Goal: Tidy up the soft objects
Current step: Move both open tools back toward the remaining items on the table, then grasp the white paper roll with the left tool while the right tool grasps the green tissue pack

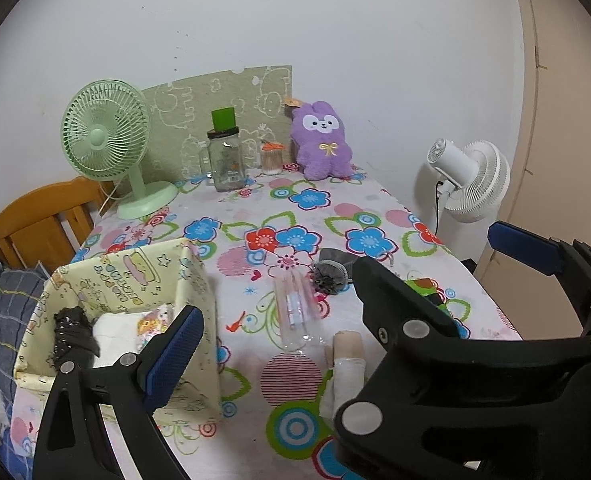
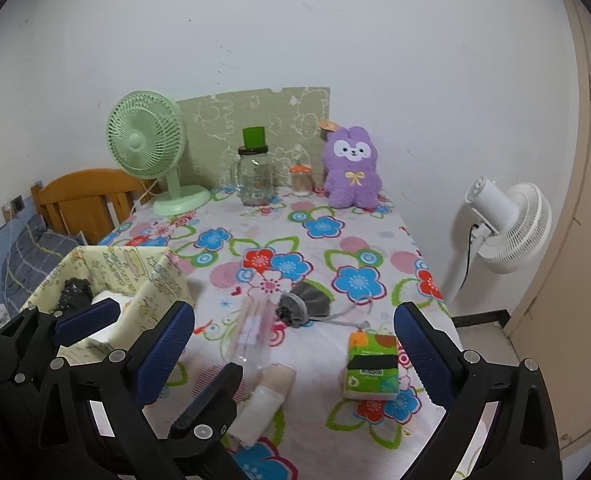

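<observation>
A yellow patterned fabric box (image 1: 193, 280) (image 2: 155, 280) stands at the table's left and holds a black bundle (image 1: 71, 332), a white cloth (image 1: 113, 330) and a small printed packet (image 1: 151, 326). On the floral tablecloth lie a clear plastic pouch (image 1: 295, 312) (image 2: 251, 332), a grey drawstring pouch (image 2: 307, 304) (image 1: 329, 274), a rolled beige-and-white sock (image 2: 263, 400) (image 1: 345, 364) and a green tissue pack (image 2: 371, 368). My left gripper (image 1: 339, 280) is open and empty above the table's near side. My right gripper (image 2: 295, 340) is open and empty above the sock and tissues.
At the back stand a green desk fan (image 1: 107, 136), a glass jar with a green cup on top (image 1: 225, 160), a small toothpick jar (image 1: 271, 158) and a purple plush bunny (image 1: 321, 140). A white floor fan (image 2: 507, 224) stands right of the table; a wooden chair (image 1: 35, 220) stands left.
</observation>
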Tool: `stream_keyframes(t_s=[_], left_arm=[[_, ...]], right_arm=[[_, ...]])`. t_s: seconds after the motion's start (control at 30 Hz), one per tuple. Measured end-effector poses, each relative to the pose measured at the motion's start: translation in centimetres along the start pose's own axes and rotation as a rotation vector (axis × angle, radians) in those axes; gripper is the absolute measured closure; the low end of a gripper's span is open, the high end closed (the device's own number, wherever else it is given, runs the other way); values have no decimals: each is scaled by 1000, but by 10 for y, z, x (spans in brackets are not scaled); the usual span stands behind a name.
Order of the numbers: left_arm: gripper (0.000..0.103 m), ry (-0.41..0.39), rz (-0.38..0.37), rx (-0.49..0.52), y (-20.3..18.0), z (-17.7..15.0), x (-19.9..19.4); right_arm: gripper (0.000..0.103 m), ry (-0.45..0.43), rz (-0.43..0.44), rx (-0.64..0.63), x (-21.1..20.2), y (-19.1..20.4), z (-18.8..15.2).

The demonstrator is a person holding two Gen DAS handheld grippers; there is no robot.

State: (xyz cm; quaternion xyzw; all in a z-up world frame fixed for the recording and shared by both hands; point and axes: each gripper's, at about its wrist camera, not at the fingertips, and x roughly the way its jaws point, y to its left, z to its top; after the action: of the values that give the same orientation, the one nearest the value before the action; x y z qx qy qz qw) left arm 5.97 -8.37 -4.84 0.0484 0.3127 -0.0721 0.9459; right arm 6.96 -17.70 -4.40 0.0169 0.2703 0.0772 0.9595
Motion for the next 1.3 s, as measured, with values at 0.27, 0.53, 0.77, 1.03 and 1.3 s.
stream_keyframes(t_s=[0.27,0.53,0.77,1.03,1.3], left_arm=[[5,31,-33,11,-12,-9,16],[5,62,-46,26,-22,-18,33],[7,105,-54,26,-24,-28,51],[19,186,-52,-1,-19,-39,75],[37,257,-77,-11,-21,-46,91]], right_arm=[[2,9,-20,4,8,-13,-14],[2,29,-49,24,19,-25,-29],[2,81,-83,54,36,-35,-41],[2,134,-105,83,55,-46,-56],[2,181,-108,100,71,-53,-66]])
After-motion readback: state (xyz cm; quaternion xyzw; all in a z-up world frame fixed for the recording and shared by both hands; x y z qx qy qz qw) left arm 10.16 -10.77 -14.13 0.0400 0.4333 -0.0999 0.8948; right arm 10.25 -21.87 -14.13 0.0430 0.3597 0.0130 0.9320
